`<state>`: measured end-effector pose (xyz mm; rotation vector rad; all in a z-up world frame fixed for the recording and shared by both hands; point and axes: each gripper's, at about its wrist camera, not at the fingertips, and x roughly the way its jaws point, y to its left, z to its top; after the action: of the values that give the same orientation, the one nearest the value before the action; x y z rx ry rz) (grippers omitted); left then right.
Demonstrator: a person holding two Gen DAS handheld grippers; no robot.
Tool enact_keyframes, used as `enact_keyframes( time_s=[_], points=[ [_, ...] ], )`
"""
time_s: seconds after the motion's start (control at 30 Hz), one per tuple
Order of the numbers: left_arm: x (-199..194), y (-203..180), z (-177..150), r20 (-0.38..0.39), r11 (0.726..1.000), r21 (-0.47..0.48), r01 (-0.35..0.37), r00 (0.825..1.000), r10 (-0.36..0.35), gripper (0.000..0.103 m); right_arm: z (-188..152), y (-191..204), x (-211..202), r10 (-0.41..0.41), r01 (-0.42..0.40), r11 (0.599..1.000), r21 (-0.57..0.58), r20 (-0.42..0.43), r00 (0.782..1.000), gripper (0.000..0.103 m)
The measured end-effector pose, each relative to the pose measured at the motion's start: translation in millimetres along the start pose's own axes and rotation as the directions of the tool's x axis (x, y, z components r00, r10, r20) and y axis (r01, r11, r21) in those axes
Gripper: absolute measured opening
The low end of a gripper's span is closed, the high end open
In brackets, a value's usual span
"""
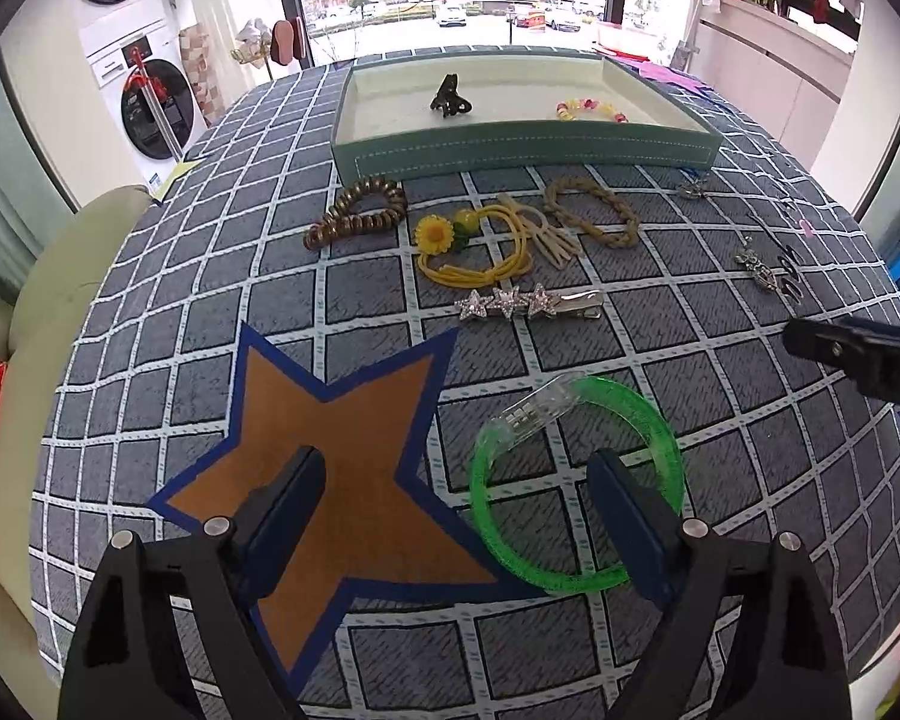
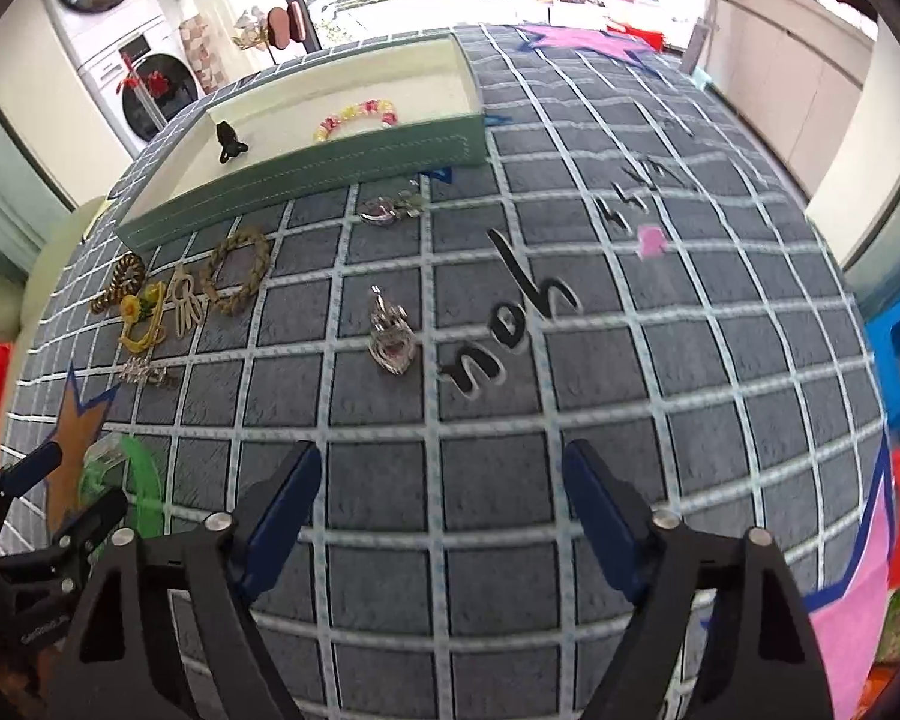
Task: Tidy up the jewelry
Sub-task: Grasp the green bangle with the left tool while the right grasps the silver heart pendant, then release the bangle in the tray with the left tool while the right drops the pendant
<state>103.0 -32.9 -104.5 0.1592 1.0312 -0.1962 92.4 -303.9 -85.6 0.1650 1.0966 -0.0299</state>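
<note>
So the green tray (image 1: 528, 147) at the back of the checked cloth (image 1: 630, 360) has just a black clip (image 1: 448, 97) and a bead bracelet (image 1: 591, 110) in it, and the other jewelry lies loose on the cloth in front. Left gripper (image 1: 459, 474) is wide apart, its right finger over the green bangle (image 1: 576, 483) but not pinching; right gripper (image 2: 441, 474) is apart too, nothing between. Cloth reads "you" upside down.

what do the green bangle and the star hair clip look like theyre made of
Green bangle: likely translucent plastic or acrylic, glossy; the tablecloth lines show through it and it has a clear boxy section.
Star hair clip: shiny silver metal body, apparently rhinestone-set stars that sparkle; whether the stones are glass or plastic can't be told.
</note>
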Motion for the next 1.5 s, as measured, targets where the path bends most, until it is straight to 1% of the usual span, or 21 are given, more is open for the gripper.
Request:
enact_keyframes(
  time_s=[0.03,0.07,0.13,0.3,0.37,0.4,0.47,0.5,0.53,0.57,0.67,0.77,0.97,1.13,1.2,1.3,1.37,1.43,1.5],
  points=[
    [0.9,-0.5,-0.5,-0.001,1.000,0.003,-0.003,1.000,0.003,0.095,1.4,2.3,0.9,-0.002,0.002,1.000,-0.010,0.003,1.000,0.078],
    [0.8,-0.5,-0.5,0.004,1.000,0.003,0.001,1.000,-0.001,0.093,3.0,5.2,2.2,-0.008,0.008,1.000,-0.022,0.007,1.000,0.077],
    [1.1,-1.1,0.4,0.004,1.000,0.004,-0.002,1.000,0.002,0.093,5.8,11.6,5.1,-0.028,0.029,0.998,-0.047,0.017,0.999,0.072],
    [-1.1,-6.7,1.7,0.012,1.000,0.029,0.008,1.000,-0.009,0.076,15.5,22.8,11.6,-0.048,0.050,0.995,-0.087,0.027,0.999,0.066],
    [-2.7,-9.6,1.9,0.013,0.999,0.037,0.025,1.000,-0.026,0.058,21.0,26.2,15.4,-0.058,0.061,0.993,-0.100,0.027,0.998,0.063],
    [-3.3,-11.2,2.0,0.011,0.998,0.042,0.036,0.999,-0.036,0.053,24.0,27.5,17.1,-0.062,0.064,0.993,-0.103,0.026,0.998,0.062],
    [-3.9,-13.6,2.2,0.008,0.998,0.049,0.044,0.999,-0.045,0.031,27.6,29.7,18.7,-0.070,0.073,0.991,-0.111,0.025,0.997,0.055],
    [-3.8,-13.9,2.5,0.007,0.998,0.050,0.047,0.999,-0.048,0.027,29.2,30.9,18.8,-0.065,0.067,0.991,-0.114,0.025,0.998,0.042],
    [-4.0,-13.0,2.8,0.006,0.997,0.046,0.058,0.998,-0.058,0.024,30.1,32.0,18.6,-0.065,0.068,0.991,-0.116,0.025,0.998,0.022],
    [-5.0,-11.5,2.8,0.009,0.997,0.038,0.066,0.998,-0.066,0.024,30.9,32.9,18.3,-0.071,0.073,0.990,-0.117,0.025,0.997,0.019],
    [-7.8,-5.5,4.8,0.016,0.996,0.011,0.084,0.996,-0.084,0.024,29.8,29.8,17.7,-0.052,0.054,0.993,-0.101,0.029,0.998,0.019],
    [-12.5,2.2,8.8,0.023,0.993,-0.016,0.115,0.993,-0.114,0.024,29.0,22.1,12.5,0.001,0.001,0.998,-0.068,0.034,0.999,0.019],
    [-28.3,11.9,28.4,0.057,0.989,-0.022,0.149,0.987,-0.147,0.024,36.8,10.6,-10.0,0.094,-0.092,0.995,-0.027,0.058,0.994,0.019],
    [-43.2,16.9,62.8,0.109,0.988,0.005,0.154,0.982,-0.154,0.024,58.8,5.4,-27.8,0.161,-0.162,0.987,0.004,0.080,0.984,0.019],
    [-45.7,19.7,78.2,0.127,0.988,0.012,0.154,0.980,-0.155,0.024,72.9,3.6,-32.9,0.189,-0.192,0.981,0.016,0.091,0.978,0.019],
    [-42.8,25.9,107.0,0.151,0.989,0.010,0.144,0.978,-0.144,0.024,95.8,3.4,-37.3,0.209,-0.212,0.977,0.018,0.112,0.972,0.019],
    [-34.0,32.0,127.9,0.150,0.989,-0.002,0.149,0.978,-0.147,0.024,110.8,4.5,-38.5,0.210,-0.213,0.977,0.009,0.128,0.969,0.019],
    [-21.4,37.7,145.4,0.133,0.988,-0.022,0.154,0.980,-0.150,0.024,123.1,6.9,-37.0,0.214,-0.217,0.976,0.002,0.132,0.968,0.019],
    [-7.7,41.4,159.6,0.117,0.990,-0.035,0.139,0.984,-0.134,0.024,137.1,11.0,-30.7,0.220,-0.221,0.975,-0.008,0.127,0.967,0.019]
  ],
)
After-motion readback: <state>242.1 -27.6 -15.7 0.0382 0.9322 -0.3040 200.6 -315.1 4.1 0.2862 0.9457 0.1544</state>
